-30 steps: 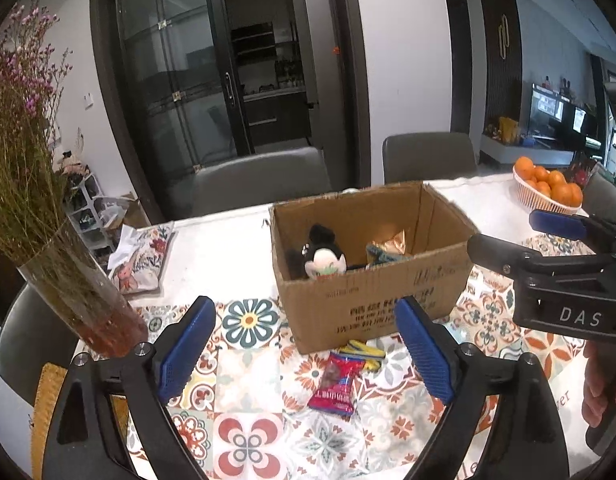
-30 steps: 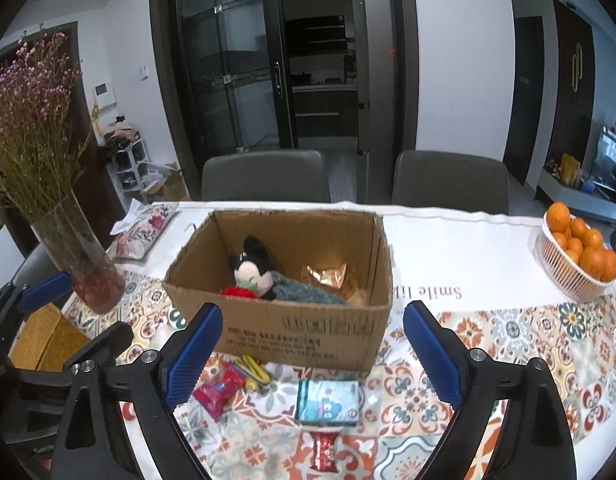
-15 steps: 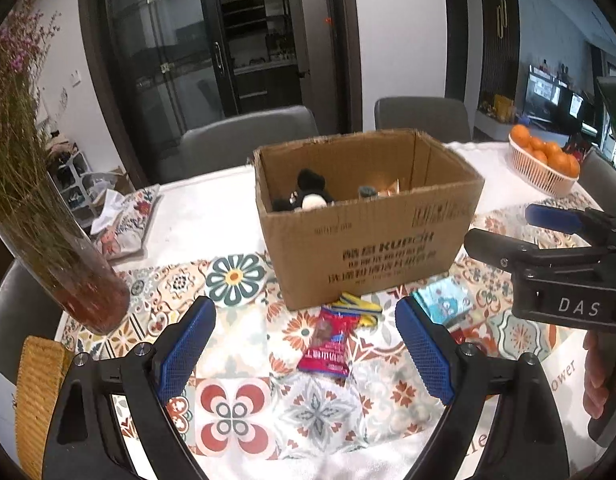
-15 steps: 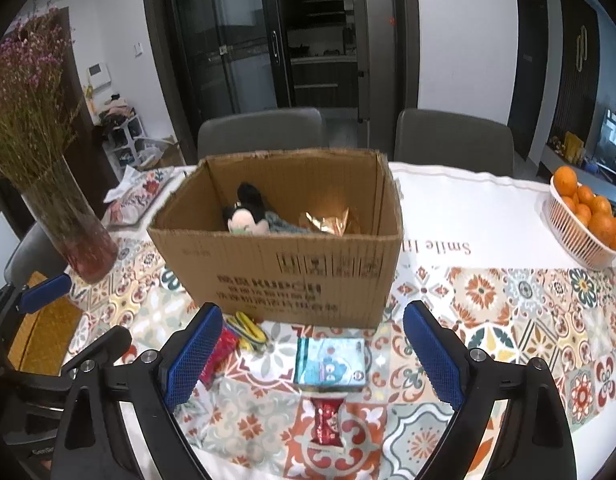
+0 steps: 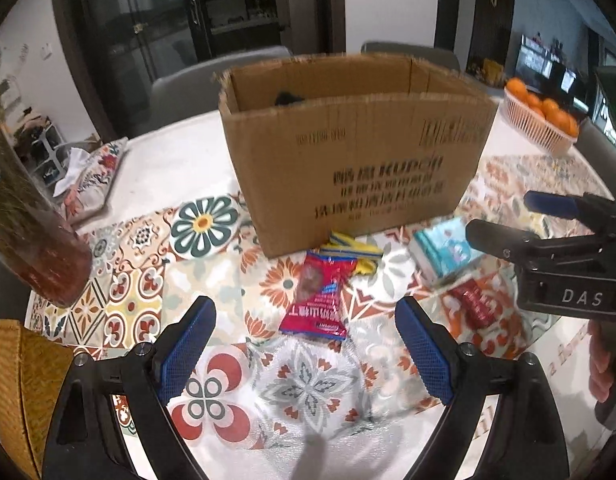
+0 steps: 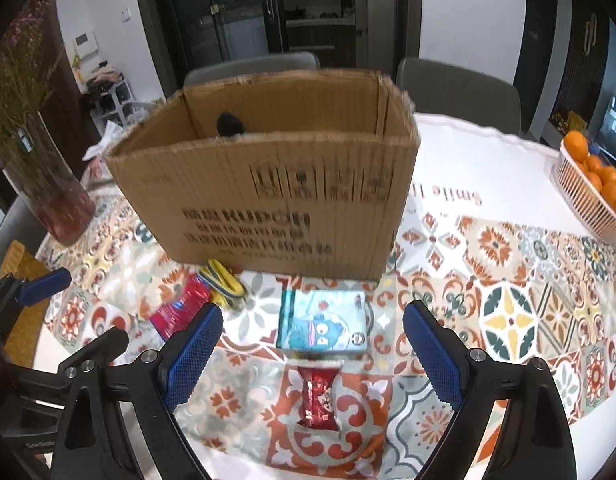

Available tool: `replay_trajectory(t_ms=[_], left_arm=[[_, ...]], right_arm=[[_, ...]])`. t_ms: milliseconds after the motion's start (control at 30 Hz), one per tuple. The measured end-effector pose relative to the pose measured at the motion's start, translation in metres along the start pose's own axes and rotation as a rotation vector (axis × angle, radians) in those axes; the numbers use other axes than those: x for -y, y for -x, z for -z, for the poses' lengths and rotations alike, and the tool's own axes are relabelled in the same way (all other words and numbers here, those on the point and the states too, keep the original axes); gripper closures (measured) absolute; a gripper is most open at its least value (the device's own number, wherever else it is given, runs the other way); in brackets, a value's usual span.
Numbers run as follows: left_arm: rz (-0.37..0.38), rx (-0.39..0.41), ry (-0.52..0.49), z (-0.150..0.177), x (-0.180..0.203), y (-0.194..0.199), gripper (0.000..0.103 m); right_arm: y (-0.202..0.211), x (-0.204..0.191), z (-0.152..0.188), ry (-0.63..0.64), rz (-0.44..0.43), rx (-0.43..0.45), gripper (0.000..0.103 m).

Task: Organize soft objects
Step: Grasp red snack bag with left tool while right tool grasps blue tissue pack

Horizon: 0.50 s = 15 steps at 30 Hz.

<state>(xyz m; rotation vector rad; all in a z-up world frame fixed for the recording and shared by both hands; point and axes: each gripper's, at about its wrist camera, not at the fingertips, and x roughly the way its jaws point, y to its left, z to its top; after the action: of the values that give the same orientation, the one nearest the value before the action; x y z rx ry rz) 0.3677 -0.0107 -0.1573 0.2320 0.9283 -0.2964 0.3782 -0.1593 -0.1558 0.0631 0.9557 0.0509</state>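
left gripper [image 5: 304, 348] fingers wide | right gripper [image 6: 313, 350] fingers wide | corrugated cardboard box [image 6: 268, 196] | glossy red packet [image 5: 318, 300]

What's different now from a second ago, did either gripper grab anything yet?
Both came down toward the table: the cardboard box looms larger and its inside is nearly hidden. The left gripper and right gripper remain open and empty. The red snack packet, tissue pack and small red candy haven't moved.

We see our right claw [image 6: 313, 354] spread wide above the patterned table [image 6: 508, 280], empty. Between its blue fingers [image 6: 194, 354] lie a blue tissue pack [image 6: 323, 325] and a small red wrapper [image 6: 318, 398], just before the cardboard box [image 6: 276, 200].
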Motion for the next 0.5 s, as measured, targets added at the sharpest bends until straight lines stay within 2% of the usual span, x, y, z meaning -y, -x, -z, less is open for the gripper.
replay_trajectory(t_ms=[200, 500], left_arm=[[0.027, -0.049, -0.036, -0.003, -0.001, -0.025, 0.012], [0.068, -0.110, -0.087, -0.010, -0.004, -0.063, 0.013]], right_arm=[[-0.025, 0.000, 0.007, 0.007, 0.005, -0.066, 0.010], [-0.049, 0.001, 0.009, 0.011, 0.017, -0.113, 0.010]])
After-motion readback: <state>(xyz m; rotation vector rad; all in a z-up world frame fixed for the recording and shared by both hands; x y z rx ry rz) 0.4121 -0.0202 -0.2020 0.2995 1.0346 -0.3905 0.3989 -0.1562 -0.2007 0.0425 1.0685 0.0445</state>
